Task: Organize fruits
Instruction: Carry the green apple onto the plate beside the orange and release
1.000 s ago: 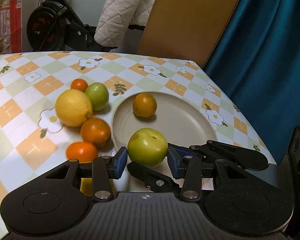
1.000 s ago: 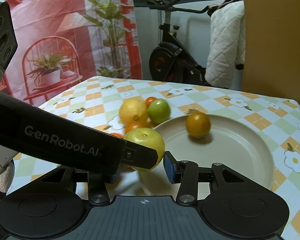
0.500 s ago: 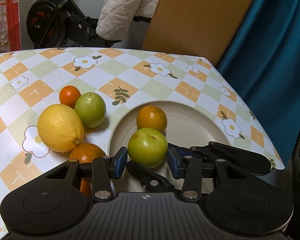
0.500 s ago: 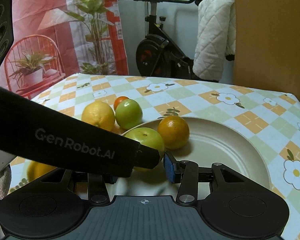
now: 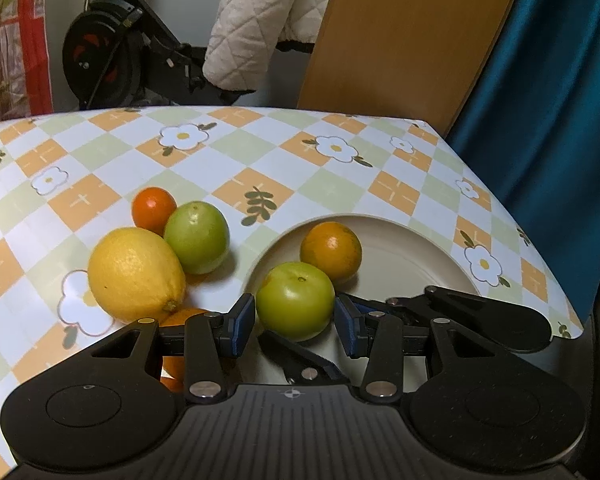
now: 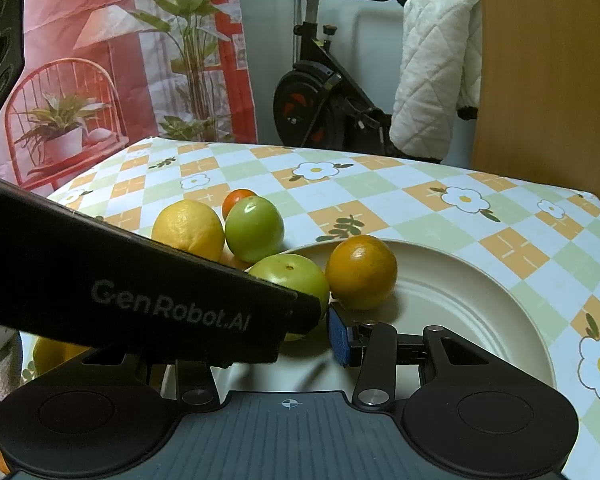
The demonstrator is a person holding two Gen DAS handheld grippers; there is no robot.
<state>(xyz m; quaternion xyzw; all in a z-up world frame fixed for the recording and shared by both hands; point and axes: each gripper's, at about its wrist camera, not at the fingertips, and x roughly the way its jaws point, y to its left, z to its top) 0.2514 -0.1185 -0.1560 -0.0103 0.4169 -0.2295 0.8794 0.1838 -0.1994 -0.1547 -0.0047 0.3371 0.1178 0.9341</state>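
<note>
- The left gripper (image 5: 295, 322) jaws pinch a green fruit (image 5: 296, 301) over the plate (image 5: 420, 256), near its 8 o'clock rim.
- An orange (image 5: 331, 251) touches it at 1 o'clock.
- The plate's 3 o'clock side is bare.
- I cannot tell how the right gripper (image 6: 308, 332) jaws stand.

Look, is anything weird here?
Yes, the grippers are crowding each other. The left gripper grips a green fruit at the near edge of the plate, and the right gripper pokes in just under it, crossing it.

Home: exercise bike (image 6: 320, 96), floral tablecloth (image 5: 260, 152)
</note>
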